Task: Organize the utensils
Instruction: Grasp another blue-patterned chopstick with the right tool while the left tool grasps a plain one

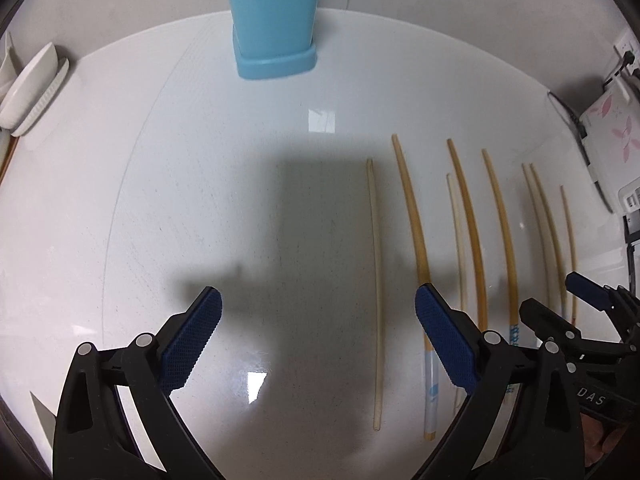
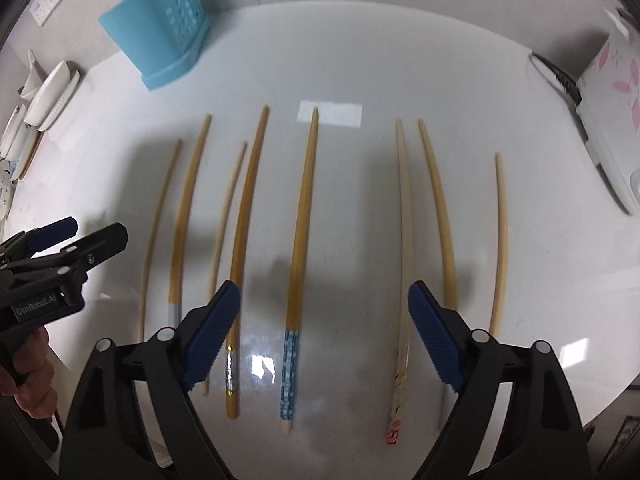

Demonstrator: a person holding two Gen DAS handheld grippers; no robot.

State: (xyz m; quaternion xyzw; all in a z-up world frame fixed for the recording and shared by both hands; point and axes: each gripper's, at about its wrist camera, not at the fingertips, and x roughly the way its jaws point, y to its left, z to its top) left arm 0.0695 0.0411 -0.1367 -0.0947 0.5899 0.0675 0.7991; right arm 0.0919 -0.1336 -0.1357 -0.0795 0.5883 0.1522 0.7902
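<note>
Several chopsticks lie side by side on the white table [image 2: 360,60], tips pointing away. One with a blue-patterned end [image 2: 299,248] lies between my right gripper's [image 2: 324,332] open, empty jaws. A pale plain chopstick [image 1: 376,280] lies between my left gripper's [image 1: 318,340] open, empty jaws, with a yellow one [image 1: 416,224] beside it. A blue plastic utensil holder [image 1: 274,16] stands at the far edge; in the right wrist view the holder [image 2: 160,36] is at the far left, with chopstick tips sticking out of its top.
White dishes [image 1: 30,92] are stacked at the far left. A white appliance with pink flowers [image 2: 612,92] sits at the right with a black cable. The left gripper [image 2: 44,264] shows in the right wrist view, the right gripper [image 1: 592,320] in the left wrist view.
</note>
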